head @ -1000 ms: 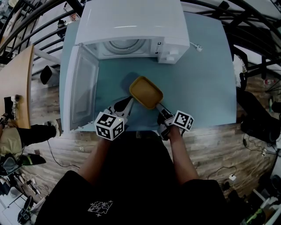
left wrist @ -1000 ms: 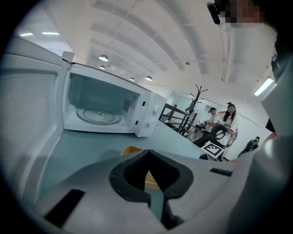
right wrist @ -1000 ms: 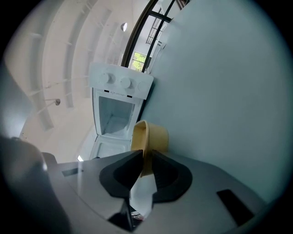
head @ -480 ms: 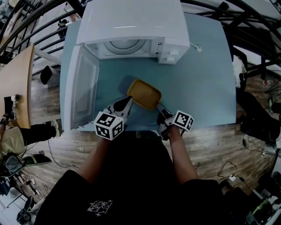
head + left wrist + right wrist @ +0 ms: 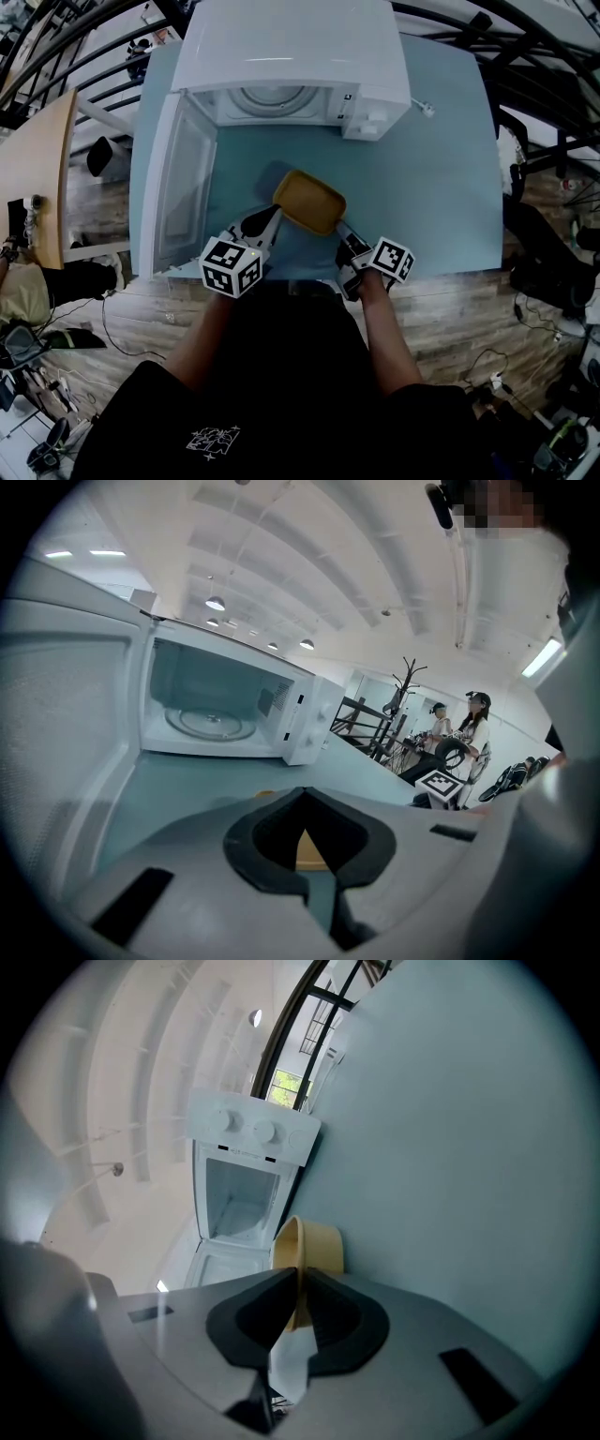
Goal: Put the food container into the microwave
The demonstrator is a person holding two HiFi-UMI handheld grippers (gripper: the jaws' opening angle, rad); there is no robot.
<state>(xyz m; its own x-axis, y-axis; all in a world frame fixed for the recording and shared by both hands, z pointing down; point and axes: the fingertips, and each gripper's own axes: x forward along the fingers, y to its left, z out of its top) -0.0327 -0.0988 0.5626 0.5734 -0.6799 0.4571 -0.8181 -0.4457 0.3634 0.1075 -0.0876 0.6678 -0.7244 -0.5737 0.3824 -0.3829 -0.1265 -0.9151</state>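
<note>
The food container (image 5: 309, 202) is in front of the open microwave (image 5: 291, 47), over the table (image 5: 422, 178) and not yet inside. Its shadow lies on the table just beyond its far left corner, so it appears to be raised. The right gripper (image 5: 339, 227) has it by the near right rim. In the right gripper view the jaws are clenched on that thin yellow edge, and the rest of the container (image 5: 314, 1246) stands beyond them, towards the microwave (image 5: 248, 1166).

The left gripper (image 5: 275, 216) sits at the container's near left side. In its own view the jaws meet at their tips with nothing pinched between them. A sliver of the container (image 5: 309, 852) shows through the hollow behind the tips.

The microwave door (image 5: 178, 192) hangs wide to the left, and the glass turntable (image 5: 206, 726) is bare.

Compared with a second ago, the container has shifted a little to the left, towards the door side. Since half a second ago it has hardly moved. Both grippers sit where they were at the near table edge.
</note>
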